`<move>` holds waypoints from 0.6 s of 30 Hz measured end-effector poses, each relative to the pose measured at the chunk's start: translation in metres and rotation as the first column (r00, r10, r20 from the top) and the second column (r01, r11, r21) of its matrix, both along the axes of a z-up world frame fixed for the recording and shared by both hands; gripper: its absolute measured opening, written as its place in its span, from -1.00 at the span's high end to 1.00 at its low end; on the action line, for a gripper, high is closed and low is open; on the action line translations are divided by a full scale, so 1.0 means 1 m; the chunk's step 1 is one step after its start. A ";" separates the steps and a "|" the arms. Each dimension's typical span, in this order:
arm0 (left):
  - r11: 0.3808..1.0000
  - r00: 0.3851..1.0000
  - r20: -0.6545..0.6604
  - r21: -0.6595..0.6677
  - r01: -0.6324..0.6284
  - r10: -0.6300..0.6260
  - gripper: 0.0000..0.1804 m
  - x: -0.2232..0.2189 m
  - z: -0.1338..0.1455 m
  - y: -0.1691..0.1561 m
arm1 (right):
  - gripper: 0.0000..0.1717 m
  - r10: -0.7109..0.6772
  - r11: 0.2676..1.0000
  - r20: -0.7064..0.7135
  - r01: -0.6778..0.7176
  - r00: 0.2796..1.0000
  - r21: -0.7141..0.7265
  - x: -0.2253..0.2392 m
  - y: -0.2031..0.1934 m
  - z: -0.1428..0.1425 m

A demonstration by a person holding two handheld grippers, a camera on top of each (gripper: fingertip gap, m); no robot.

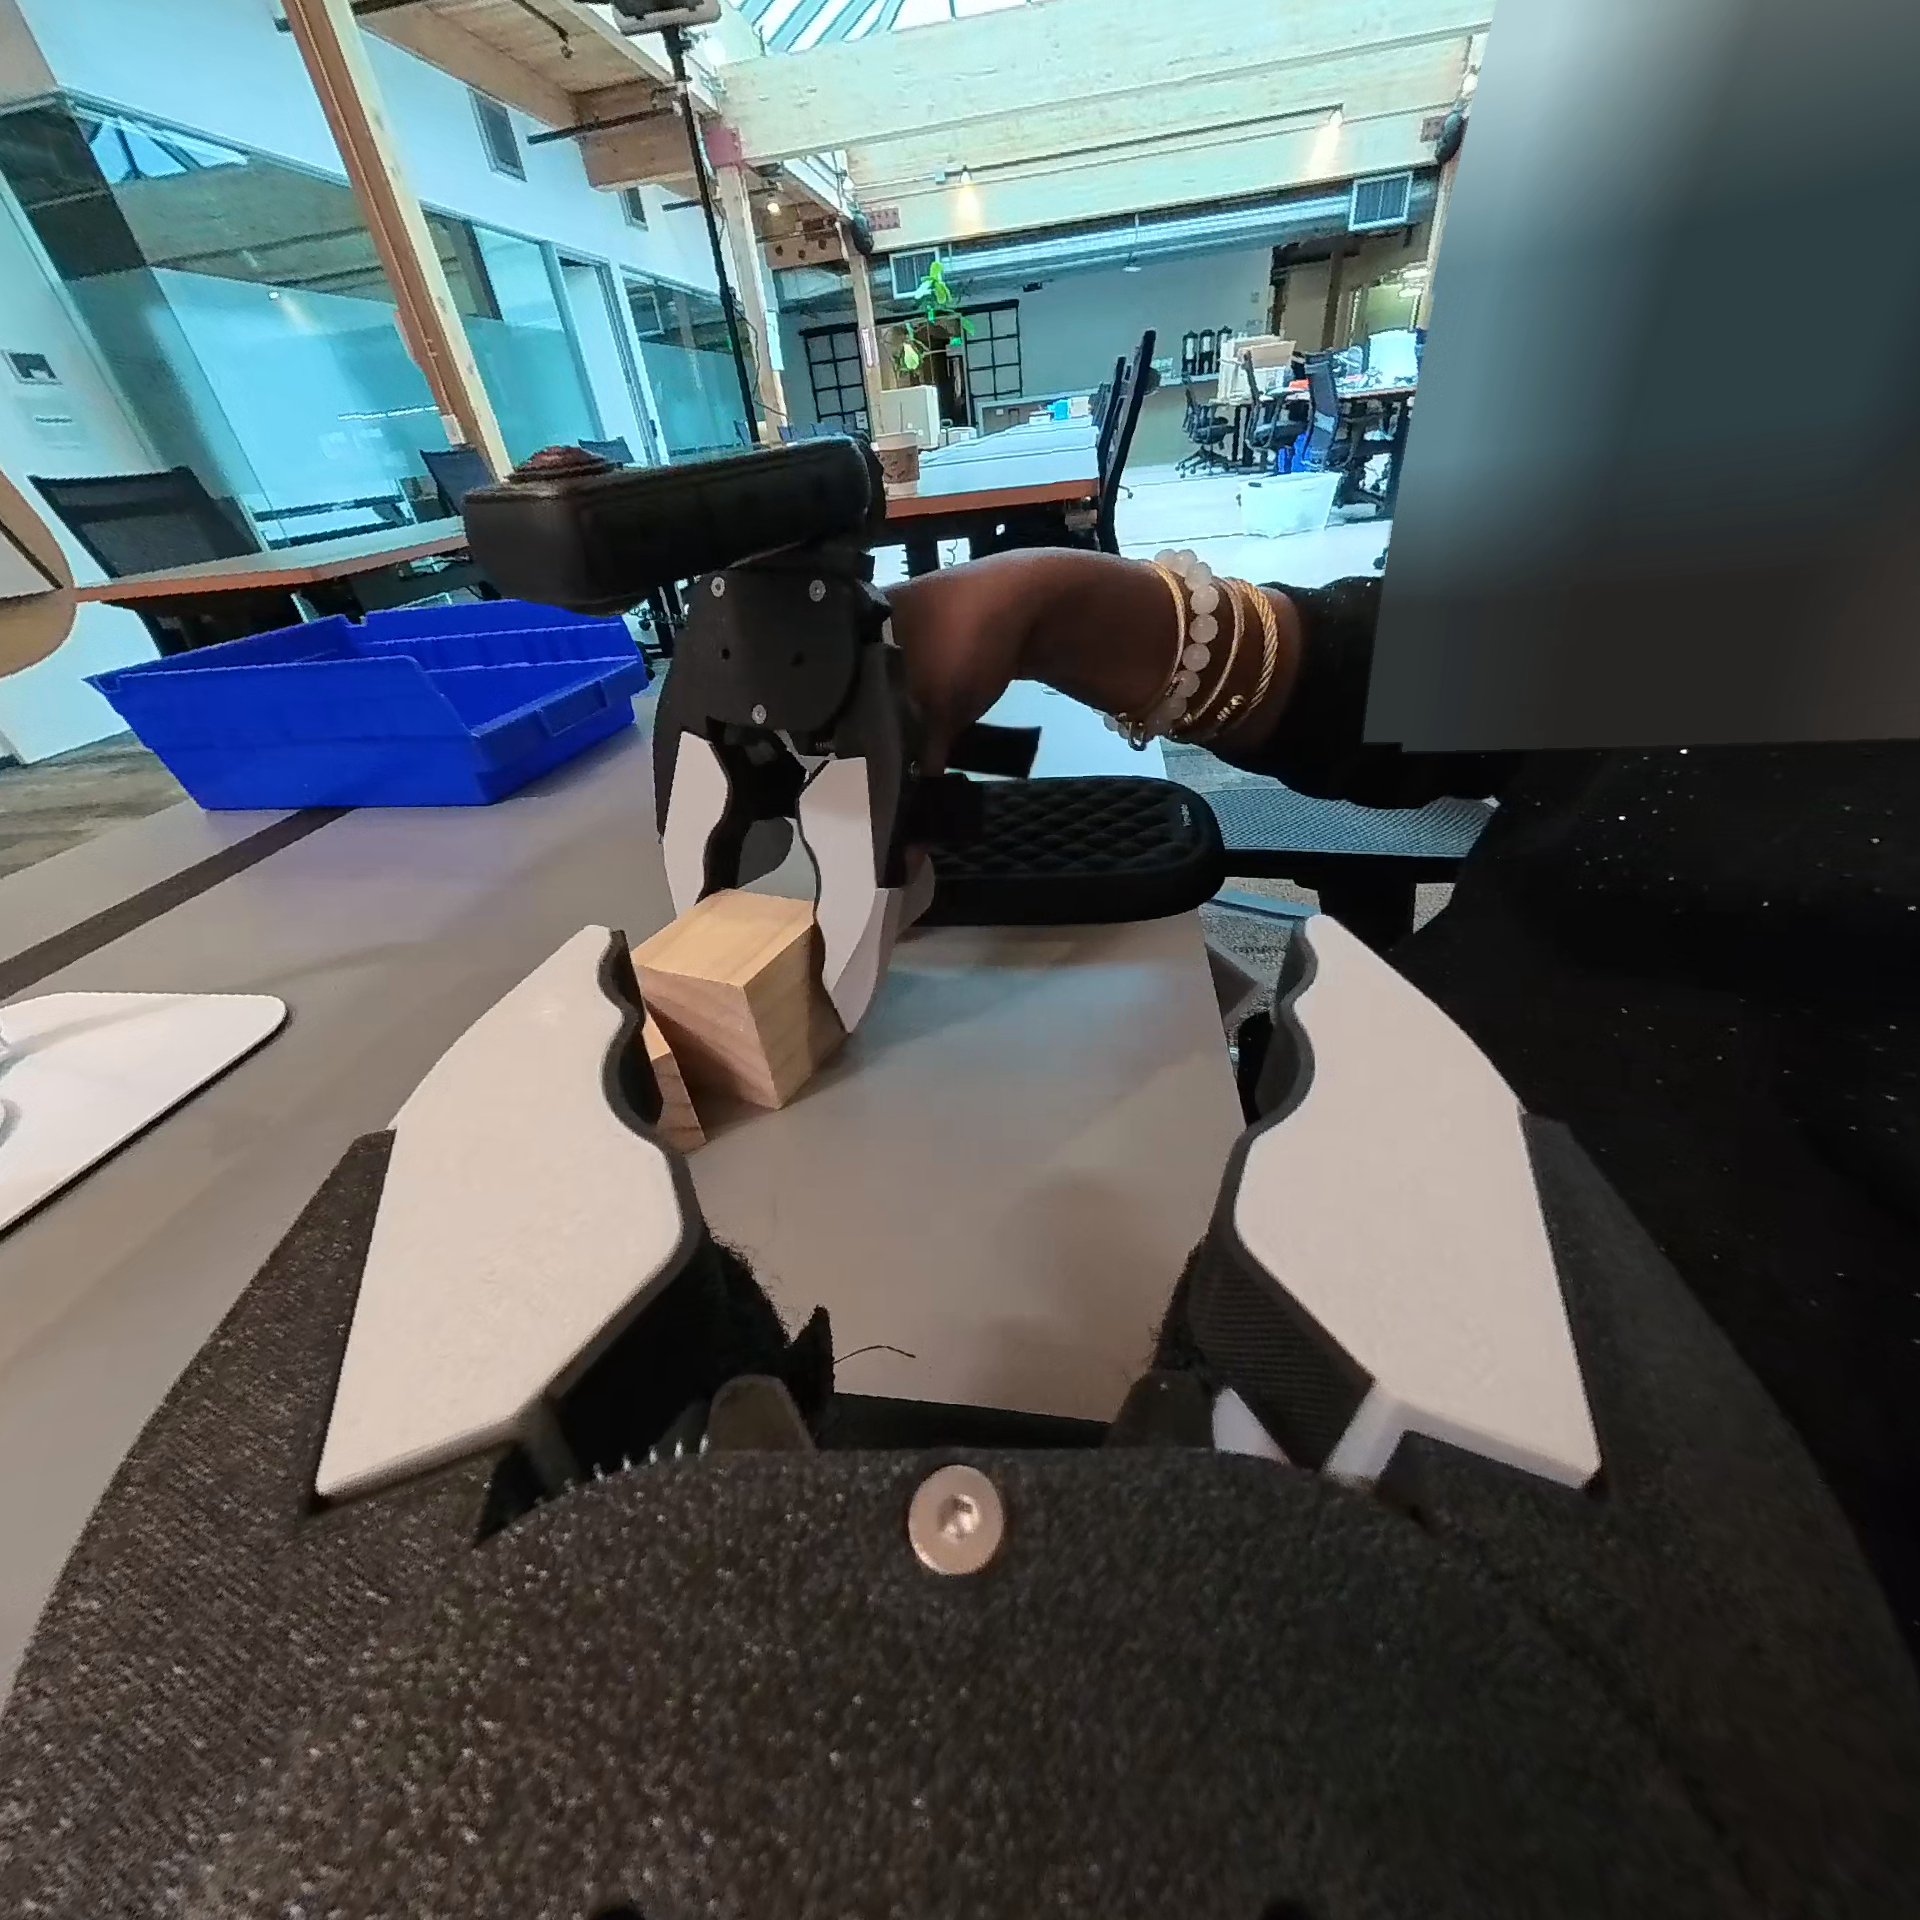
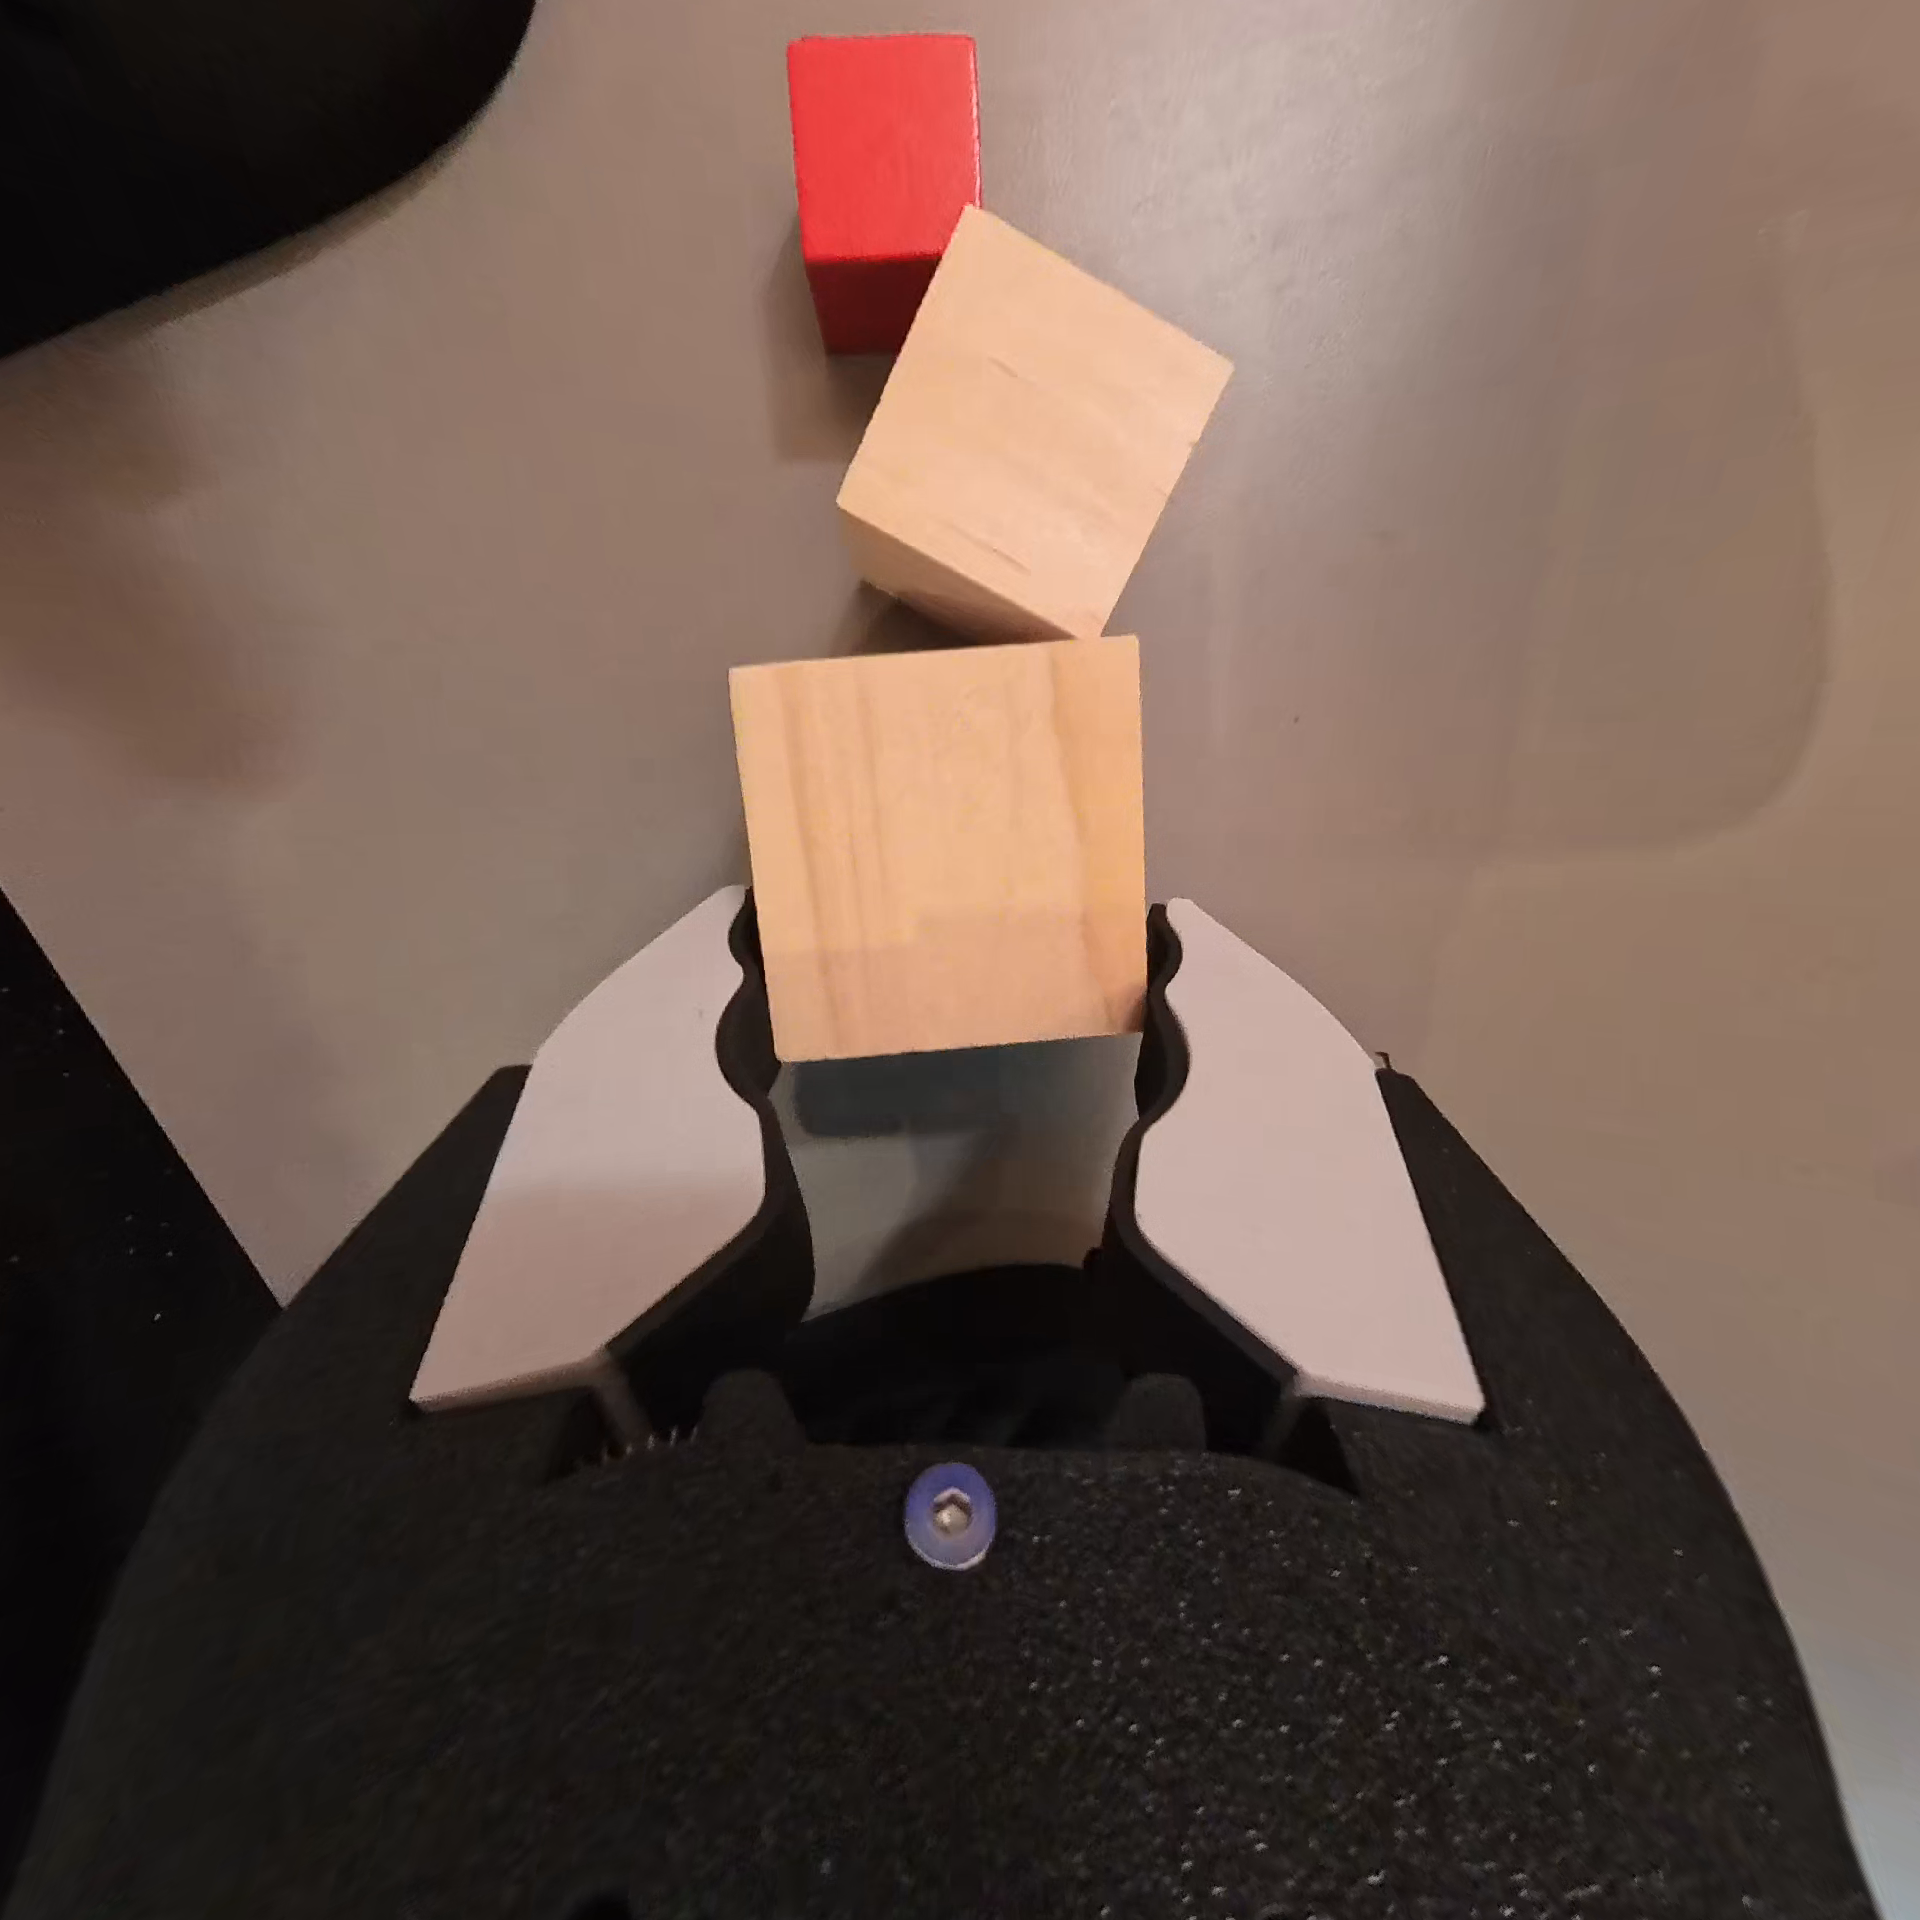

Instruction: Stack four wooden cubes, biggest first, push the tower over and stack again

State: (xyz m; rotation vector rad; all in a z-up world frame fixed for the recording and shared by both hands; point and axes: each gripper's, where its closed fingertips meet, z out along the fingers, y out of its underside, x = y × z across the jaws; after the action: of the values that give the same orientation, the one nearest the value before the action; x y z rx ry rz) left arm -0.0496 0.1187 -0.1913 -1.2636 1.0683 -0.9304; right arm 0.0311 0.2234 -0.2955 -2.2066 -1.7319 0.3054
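No legible text, brand, number or sign. Small light mark on black quilted pad [image 1: 1070, 847], dark wall placard [image 1: 31, 366]: both too small and blurred to read.

The right gripper [image 1: 764, 956] clamps a wooden cube [image 1: 732, 997] on the grey table [image 1: 987, 1143], beside the wide-open left gripper [image 1: 956, 997].

A grey table [image 2: 1455, 520] carries two plain wooden cubes [image 2: 1034, 426] and a red one [image 2: 883, 166] (also a blue bin [image 1: 364, 707], farther off).
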 end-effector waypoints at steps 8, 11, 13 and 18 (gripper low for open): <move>1.000 1.000 -0.002 -0.002 -0.002 0.002 -0.27 0.000 0.000 0.001 | 0.22 -0.006 1.000 -0.074 0.008 0.997 0.030 -0.001 0.001 0.018; 1.000 1.000 -0.002 -0.004 -0.003 0.003 -0.26 0.000 0.000 0.001 | 0.23 -0.004 0.999 -0.086 0.008 0.996 0.050 0.002 -0.002 0.029; 1.000 1.000 0.000 -0.001 -0.006 0.006 -0.26 0.000 0.000 0.002 | 0.23 -0.002 0.998 -0.095 0.008 0.995 0.064 0.004 -0.003 0.034; 1.000 1.000 -0.006 0.001 -0.005 0.005 -0.26 0.000 -0.001 0.002 | 0.23 0.011 0.997 -0.142 0.000 0.990 0.073 0.001 -0.011 0.049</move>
State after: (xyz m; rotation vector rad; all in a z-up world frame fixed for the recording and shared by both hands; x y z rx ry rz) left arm -0.0492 0.1202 -0.1923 -1.2688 1.0694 -0.9227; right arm 0.0325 0.2122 -0.2468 -2.0760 -1.6469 0.3856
